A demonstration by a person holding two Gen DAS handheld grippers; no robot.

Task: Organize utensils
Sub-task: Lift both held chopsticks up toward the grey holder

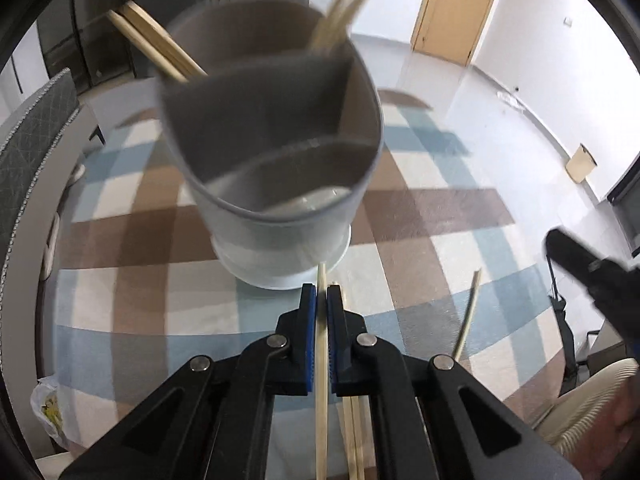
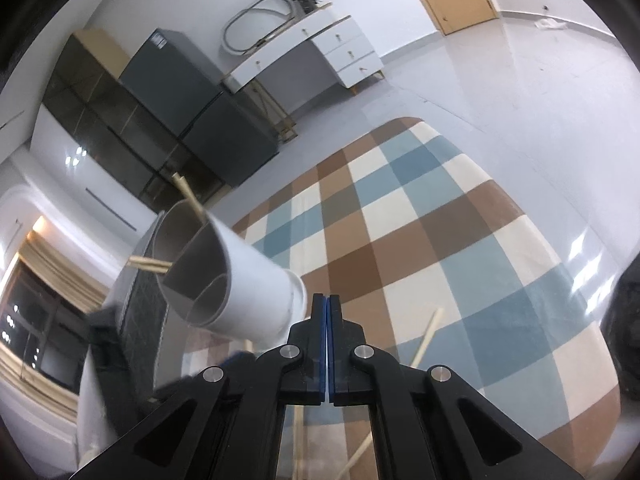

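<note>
Pale wood marks the item in hand: in the left wrist view the left gripper [image 1: 321, 294] is clamped on a single chopstick [image 1: 321, 380], pinched between the blue pads with its tip reaching toward the base of the white utensil holder [image 1: 280, 236]. The holder stands directly ahead on the checked rug [image 1: 420, 208], divided into compartments. Chopsticks already stand in two of its far compartments [image 1: 344, 12], and the near compartment looks empty or nearly so. Two further chopsticks [image 1: 354, 432] lie on the rug beside the gripper, and another [image 1: 469, 312] lies further right.

In the right wrist view the right gripper [image 2: 327, 300] is closed on nothing, pads touching. The utensil holder [image 2: 236, 280] appears to its left, sticks protruding. A loose chopstick [image 2: 426, 338] lies just ahead on the rug.

Assessment: partly done. Some sticks are stowed; one is held, not yet deposited; at least three remain on the rug.
</note>
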